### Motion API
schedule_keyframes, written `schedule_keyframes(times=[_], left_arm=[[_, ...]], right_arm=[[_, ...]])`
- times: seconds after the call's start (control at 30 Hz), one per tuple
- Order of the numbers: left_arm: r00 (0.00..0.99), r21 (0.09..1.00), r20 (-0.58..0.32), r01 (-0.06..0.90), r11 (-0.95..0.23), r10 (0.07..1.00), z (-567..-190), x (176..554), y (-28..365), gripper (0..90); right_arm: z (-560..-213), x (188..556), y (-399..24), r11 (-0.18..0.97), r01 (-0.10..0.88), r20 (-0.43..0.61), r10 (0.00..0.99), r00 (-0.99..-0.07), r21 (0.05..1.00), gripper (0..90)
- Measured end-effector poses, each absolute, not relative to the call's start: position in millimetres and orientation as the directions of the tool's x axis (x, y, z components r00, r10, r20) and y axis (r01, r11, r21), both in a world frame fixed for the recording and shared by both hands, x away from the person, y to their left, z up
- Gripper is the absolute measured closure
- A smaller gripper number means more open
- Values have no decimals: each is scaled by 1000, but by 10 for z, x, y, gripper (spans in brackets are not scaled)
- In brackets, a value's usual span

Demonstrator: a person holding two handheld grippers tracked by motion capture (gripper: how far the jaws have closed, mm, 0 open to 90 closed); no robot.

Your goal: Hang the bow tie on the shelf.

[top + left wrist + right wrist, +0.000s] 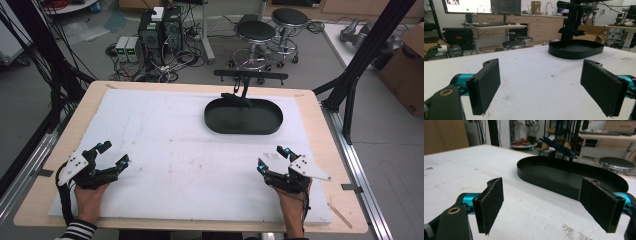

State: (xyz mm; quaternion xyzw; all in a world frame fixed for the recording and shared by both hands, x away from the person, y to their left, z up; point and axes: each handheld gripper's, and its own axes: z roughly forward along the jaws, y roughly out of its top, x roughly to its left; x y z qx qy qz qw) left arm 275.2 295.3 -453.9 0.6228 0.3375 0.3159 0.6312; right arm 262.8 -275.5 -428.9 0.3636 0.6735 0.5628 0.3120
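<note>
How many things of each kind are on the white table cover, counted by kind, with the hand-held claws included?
Black oval shallow tray: 1
Dark blue cloth piece draped over the tray's far rim: 1
Hand-held claws with black padded jaws, both open and holding nothing: 2 (left claw, right claw)
Total: 4

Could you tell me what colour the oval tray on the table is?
The oval tray is black, clearest in the high view.
</note>
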Motion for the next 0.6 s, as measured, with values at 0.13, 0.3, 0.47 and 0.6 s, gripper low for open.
schedule_keyframes(times=[0.13, 0.3, 0.47, 0.6], left_arm=[[573, 999, -35, 22, 27, 818, -4539, 2753, 2955, 166], [572, 999, -35, 22, 27, 819, -4540, 2753, 2954, 166], [571, 999, -38, 23, 30, 820, -4541, 2752, 2955, 166], [569, 999, -41, 24, 34, 821, -4541, 2753, 2959, 166]], right_arm=[[-4454, 2550, -2767, 76, 124, -1, 856, -516, 989, 151], [-4508, 2534, -2779, 67, 104, -7, 870, -493, 992, 142], [-4513, 2526, -2781, 55, 102, 1, 878, -480, 993, 142], [-4519, 2515, -2781, 53, 92, -4, 885, -465, 994, 124]])
